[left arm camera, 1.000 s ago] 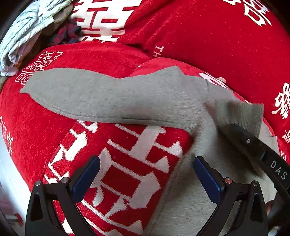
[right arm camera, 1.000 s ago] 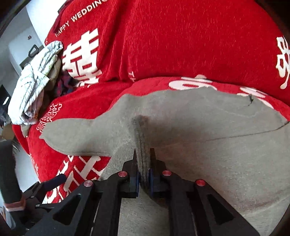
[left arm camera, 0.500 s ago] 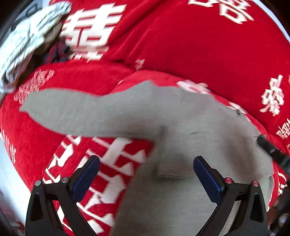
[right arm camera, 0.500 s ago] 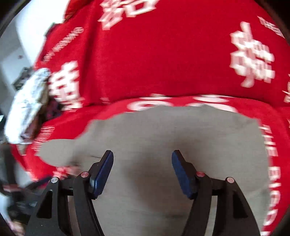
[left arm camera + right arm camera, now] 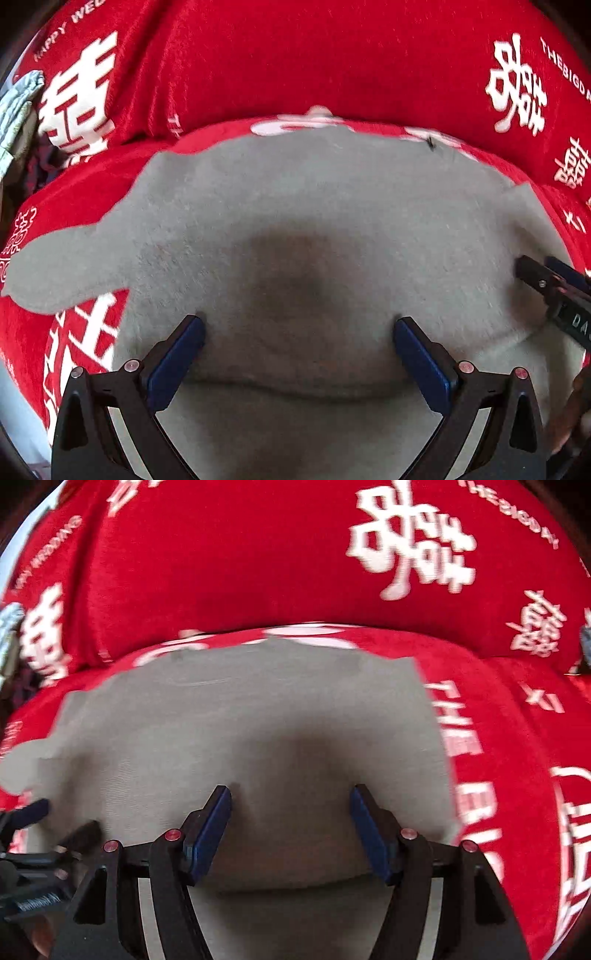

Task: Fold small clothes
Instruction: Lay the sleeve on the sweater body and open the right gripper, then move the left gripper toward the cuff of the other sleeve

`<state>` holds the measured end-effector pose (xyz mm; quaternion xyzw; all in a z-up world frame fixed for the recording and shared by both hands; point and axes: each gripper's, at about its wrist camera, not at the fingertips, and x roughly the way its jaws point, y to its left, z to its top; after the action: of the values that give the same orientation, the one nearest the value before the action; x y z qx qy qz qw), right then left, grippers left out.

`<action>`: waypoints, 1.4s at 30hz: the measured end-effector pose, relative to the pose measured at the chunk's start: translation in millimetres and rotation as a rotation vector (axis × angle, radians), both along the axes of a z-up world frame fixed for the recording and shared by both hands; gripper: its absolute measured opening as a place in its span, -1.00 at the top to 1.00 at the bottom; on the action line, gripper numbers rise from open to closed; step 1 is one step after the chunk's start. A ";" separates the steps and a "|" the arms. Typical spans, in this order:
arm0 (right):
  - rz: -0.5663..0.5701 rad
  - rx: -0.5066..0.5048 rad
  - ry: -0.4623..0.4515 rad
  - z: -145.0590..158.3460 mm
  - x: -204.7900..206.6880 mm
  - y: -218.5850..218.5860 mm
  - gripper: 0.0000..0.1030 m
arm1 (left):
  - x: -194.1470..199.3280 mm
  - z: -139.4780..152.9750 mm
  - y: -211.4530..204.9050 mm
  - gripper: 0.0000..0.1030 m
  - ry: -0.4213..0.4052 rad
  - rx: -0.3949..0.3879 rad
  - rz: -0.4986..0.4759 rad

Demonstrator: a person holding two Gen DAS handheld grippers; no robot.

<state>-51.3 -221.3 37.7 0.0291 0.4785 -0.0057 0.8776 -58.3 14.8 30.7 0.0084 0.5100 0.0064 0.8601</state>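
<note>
A grey knit garment (image 5: pixel 314 221) lies spread flat on a red sofa seat, one sleeve stretched out to the left (image 5: pixel 48 273). My left gripper (image 5: pixel 295 332) is open and empty, its blue pads just above the garment's near fold. My right gripper (image 5: pixel 290 805) is open and empty over the same garment (image 5: pixel 258 720), to the right of the left one. The right gripper's tip (image 5: pixel 546 280) shows at the right edge of the left wrist view; the left gripper (image 5: pixel 33 834) shows at the right wrist view's left edge.
The sofa (image 5: pixel 332 66) has a red cover with white characters; its backrest rises right behind the garment. A pile of other clothes (image 5: pixel 18 107) lies at the far left end of the seat. The seat's front edge (image 5: pixel 22 424) drops off at lower left.
My right gripper let go of the grey cuff it was pinching and opened. Both grippers moved to the right over the garment's body. The folded sleeve now lies flat.
</note>
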 end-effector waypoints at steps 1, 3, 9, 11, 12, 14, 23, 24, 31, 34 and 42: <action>-0.001 0.031 -0.003 0.7 1.4 -8.4 -0.36 | 1.5 0.6 4.9 -1.00 0.004 -0.007 0.007; 0.005 0.078 -0.003 7.5 2.6 -16.3 -0.36 | 0.6 4.8 9.3 -1.00 0.003 -0.010 0.026; -0.016 0.036 0.028 0.3 40.4 -22.4 -0.41 | 21.8 2.6 -6.0 -1.00 0.021 -0.008 0.033; -0.022 -0.004 0.047 -7.2 58.7 -25.9 -0.48 | 32.9 -1.8 -19.1 -1.00 0.010 0.028 0.007; -0.025 -0.005 0.062 -9.7 71.6 -28.8 -0.55 | 37.0 -2.2 -19.1 -1.00 0.012 0.028 0.012; -0.030 -0.003 0.085 -12.3 86.4 -32.8 -0.59 | 51.2 -4.1 -14.1 -1.00 0.030 0.000 0.031; -0.045 0.012 0.045 11.1 58.2 -11.5 -0.66 | 32.8 14.4 -8.5 -1.00 -0.004 -0.006 0.035; -0.044 0.011 0.047 9.0 49.0 -7.8 -0.67 | 27.9 13.0 -10.9 -1.00 -0.001 -0.001 0.030; -0.019 -0.069 0.019 -3.7 4.8 4.4 -0.66 | 10.6 1.8 -16.2 -1.00 0.004 0.018 0.017; -0.016 -0.070 -0.004 -1.3 -12.9 6.0 -0.66 | 5.5 4.0 -15.4 -1.00 0.001 0.025 0.021; 0.005 -0.069 -0.083 0.7 -61.6 7.9 -0.68 | -26.4 5.5 -12.9 -1.00 -0.085 0.041 -0.001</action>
<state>-112.9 -213.4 38.4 -0.0021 0.4414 -0.0187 0.8971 -84.6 1.9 36.2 0.0260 0.4730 0.0167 0.8805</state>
